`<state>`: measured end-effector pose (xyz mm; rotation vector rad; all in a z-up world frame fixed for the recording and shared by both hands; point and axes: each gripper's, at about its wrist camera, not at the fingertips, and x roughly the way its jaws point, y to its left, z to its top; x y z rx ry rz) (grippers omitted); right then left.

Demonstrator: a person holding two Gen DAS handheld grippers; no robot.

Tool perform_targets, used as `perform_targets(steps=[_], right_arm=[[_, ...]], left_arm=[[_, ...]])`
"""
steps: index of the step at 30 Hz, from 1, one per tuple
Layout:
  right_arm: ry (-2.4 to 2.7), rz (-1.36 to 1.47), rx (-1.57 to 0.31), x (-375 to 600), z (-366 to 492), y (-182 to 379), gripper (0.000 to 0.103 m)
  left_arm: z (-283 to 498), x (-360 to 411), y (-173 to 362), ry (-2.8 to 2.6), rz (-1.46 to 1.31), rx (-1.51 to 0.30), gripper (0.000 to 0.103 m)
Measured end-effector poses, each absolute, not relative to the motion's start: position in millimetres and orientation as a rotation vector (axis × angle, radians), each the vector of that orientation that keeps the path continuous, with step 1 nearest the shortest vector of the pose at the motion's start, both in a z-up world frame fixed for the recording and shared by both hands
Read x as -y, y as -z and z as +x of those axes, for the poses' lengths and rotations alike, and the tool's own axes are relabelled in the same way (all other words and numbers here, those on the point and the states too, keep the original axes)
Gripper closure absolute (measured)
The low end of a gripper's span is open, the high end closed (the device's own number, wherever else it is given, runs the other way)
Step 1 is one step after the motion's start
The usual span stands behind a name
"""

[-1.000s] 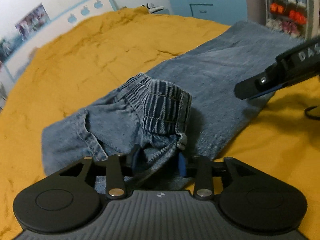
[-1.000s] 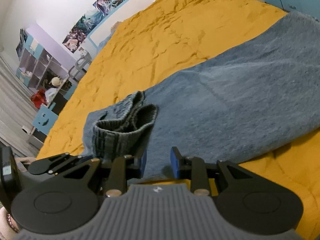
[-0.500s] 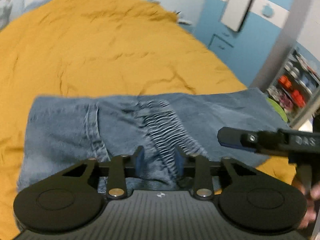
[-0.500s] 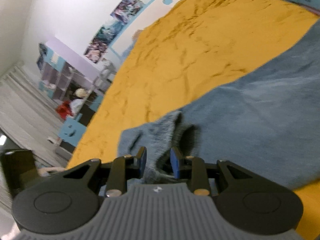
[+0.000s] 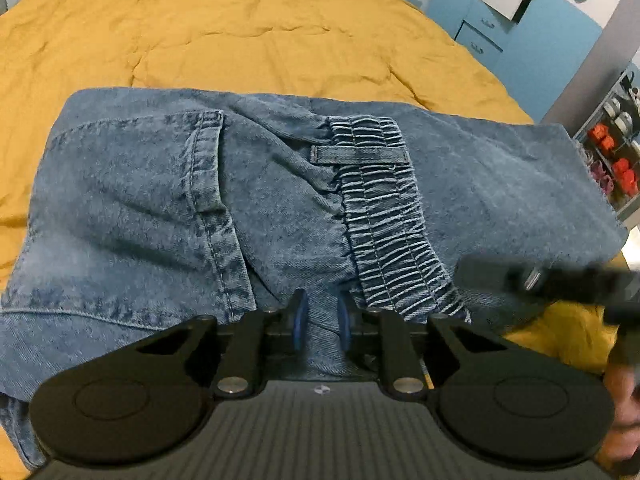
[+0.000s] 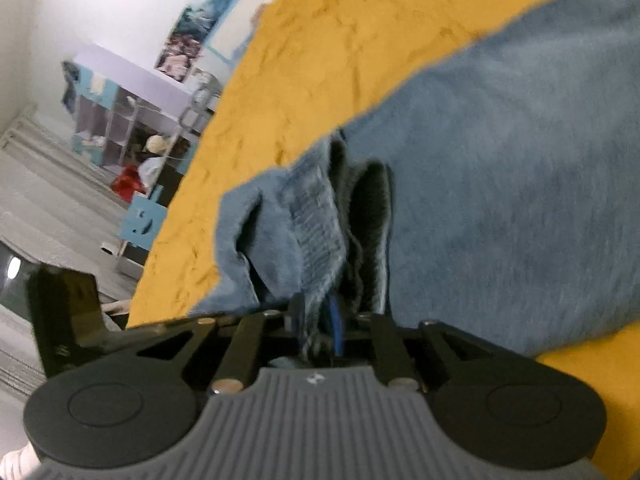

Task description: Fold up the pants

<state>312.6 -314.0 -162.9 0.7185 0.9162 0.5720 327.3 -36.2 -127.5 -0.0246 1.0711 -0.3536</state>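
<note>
The left gripper (image 5: pixel 322 322) has just been closing and pinches a fold of the blue denim pants (image 5: pixel 280 208), spread ahead on the mustard-yellow bed cover (image 5: pixel 240 32). The right gripper (image 6: pixel 316 326), also just closing, clamps their bunched waistband edge.

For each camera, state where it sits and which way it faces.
Left wrist: on the left gripper, looking steeply down at the jeans on the yellow bedspread; the right gripper shows blurred at right.
Right wrist: on the right gripper, angled across the bed toward shelves; a dark part of the other tool sits at left.
Shared: the jeans and bedspread; both pairs of fingers have just been closing on denim.
</note>
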Motion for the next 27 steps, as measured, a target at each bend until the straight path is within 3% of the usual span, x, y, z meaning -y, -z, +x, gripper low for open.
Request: perform_targets(steps=[1, 2, 6, 8, 11, 19, 21, 27], right_arm=[[-0.582, 0.724, -0.896, 317, 315, 160, 0.070], [-0.592, 0.732, -0.880, 320, 321, 157, 0.066], [-0.614, 0.772, -0.895, 328, 355, 158, 0.064], [-0.623, 0.808, -0.911, 331, 374, 165, 0.056], [-0.643, 0.870, -0.953, 327, 401, 180, 0.055], [-0.701, 0.988, -1.021, 313, 435, 224, 0.067], [-0.718, 1.017, -1.019, 310, 437, 228, 0.078], [-0.699, 0.934, -0.980, 299, 432, 199, 0.087]], left_arm=[[328, 37, 124, 0.354, -0.015, -1.067, 0.080], [326, 40, 118, 0.356, -0.013, -1.056, 0.080], [332, 40, 98, 0.356, -0.028, -0.998, 0.073], [338, 38, 93, 0.326, -0.016, -0.965, 0.073], [347, 25, 88, 0.293, -0.053, -0.938, 0.073], [345, -5, 81, 0.313, -0.189, -0.910, 0.073], [343, -8, 77, 0.313, -0.192, -0.889, 0.073], [329, -39, 55, 0.223, -0.210, -0.806, 0.073]])
